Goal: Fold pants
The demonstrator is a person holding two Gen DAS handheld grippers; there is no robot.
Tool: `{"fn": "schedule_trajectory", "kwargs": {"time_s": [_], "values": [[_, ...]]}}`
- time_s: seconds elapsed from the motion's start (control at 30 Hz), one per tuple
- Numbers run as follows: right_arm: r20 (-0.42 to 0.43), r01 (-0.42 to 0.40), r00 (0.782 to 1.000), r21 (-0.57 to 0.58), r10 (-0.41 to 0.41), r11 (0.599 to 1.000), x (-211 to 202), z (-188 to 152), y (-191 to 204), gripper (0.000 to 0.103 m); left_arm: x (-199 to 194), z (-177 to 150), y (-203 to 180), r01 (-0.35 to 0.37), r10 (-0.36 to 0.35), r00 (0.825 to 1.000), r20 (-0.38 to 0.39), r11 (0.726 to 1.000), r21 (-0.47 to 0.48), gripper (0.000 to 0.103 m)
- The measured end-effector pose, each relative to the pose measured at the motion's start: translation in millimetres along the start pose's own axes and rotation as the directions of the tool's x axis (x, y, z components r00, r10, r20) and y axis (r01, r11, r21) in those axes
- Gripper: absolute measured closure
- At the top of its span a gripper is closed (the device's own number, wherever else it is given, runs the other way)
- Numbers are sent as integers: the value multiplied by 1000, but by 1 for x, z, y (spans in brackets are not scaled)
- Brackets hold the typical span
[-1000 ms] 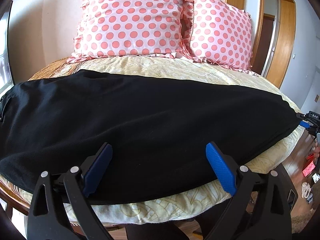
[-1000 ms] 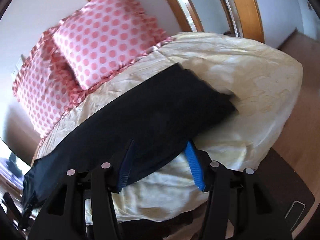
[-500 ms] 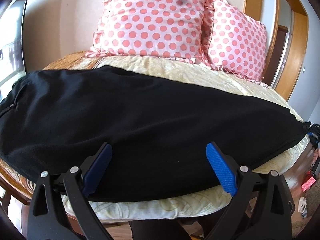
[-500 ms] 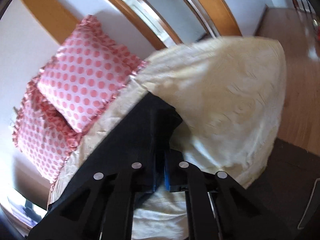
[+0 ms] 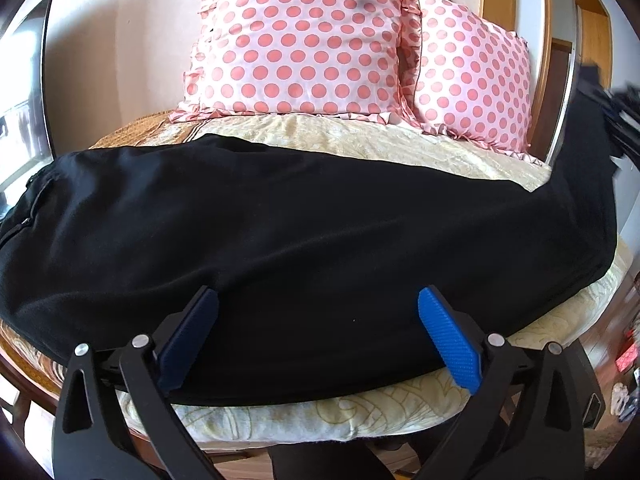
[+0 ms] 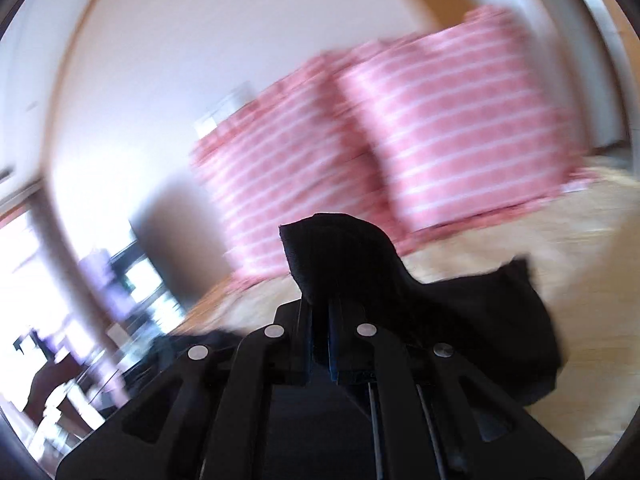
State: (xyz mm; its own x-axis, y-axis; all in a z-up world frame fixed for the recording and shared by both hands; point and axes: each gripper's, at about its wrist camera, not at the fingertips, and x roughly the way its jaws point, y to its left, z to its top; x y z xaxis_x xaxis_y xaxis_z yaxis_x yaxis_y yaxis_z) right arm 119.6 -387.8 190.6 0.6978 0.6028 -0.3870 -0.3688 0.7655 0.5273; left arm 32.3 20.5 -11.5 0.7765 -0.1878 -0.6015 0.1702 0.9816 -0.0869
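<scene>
Across the bed (image 5: pixel 400 148), one pair of black pants (image 5: pixel 280 240) was laid lengthwise, spanning nearly its whole width. Two pink polka-dot pillows (image 5: pixel 312 40) were propped side by side against the wall at the far edge, with a strip of cream bedspread left bare between them and the pants. Another bare strip of bedspread was seen along the near edge, below the pants.

Two hand-held grippers were counted. The left hand-held gripper (image 5: pixel 318 336) was held wide, its two blue pads (image 5: pixel 448 340) poised over the near hem of the pants; whether the pads touched the cloth could not be told. At the right end, the pants were lifted off the bed, rising toward the upper right of the left wrist view, where the cloth was met by a blurred dark shape.

In the right wrist view, heavily blurred, the right hand-held gripper (image 6: pixel 320 344) was closed tight on a bunched end of the pants (image 6: pixel 340 256), which stuck up between its fingers while more cloth trailed down to the right over the bedspread (image 6: pixel 580 300).
</scene>
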Motion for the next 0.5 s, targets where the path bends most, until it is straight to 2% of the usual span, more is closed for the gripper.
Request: {"fn": "schedule_trajectory", "kwargs": {"time_s": [0.07,0.13,0.17,0.2,0.27,0.3,0.37,0.5], "values": [[-99,-111,989,-31,107,993,40,-19,32,97,-1,0,1,8,-8,1000,0,1000,-8,3],[-231,-181,959,-52,165,982,79,-48,58,97,-4,0,4,28,-28,1000,-1,999,-23,3],[-283,-191,945,-63,166,979,91,-60,65,97,-7,0,6,44,-44,999,0,998,-34,3],[-360,-187,921,-77,148,979,108,-78,71,97,-9,0,8,49,-49,999,1,998,-39,3],[-459,-160,882,-75,109,984,128,-105,70,97,-18,1,17,46,-46,999,14,997,-54,3],[-483,-155,869,-54,110,987,132,-113,65,97,-21,2,21,40,-39,999,22,997,-62,3],[-484,-145,868,-27,114,989,130,-117,59,97,-28,4,30,32,-29,999,35,996,-80,3],[-418,-135,904,-94,84,986,120,-101,71,97,-39,10,48,20,-12,998,63,990,-140,3]]}}
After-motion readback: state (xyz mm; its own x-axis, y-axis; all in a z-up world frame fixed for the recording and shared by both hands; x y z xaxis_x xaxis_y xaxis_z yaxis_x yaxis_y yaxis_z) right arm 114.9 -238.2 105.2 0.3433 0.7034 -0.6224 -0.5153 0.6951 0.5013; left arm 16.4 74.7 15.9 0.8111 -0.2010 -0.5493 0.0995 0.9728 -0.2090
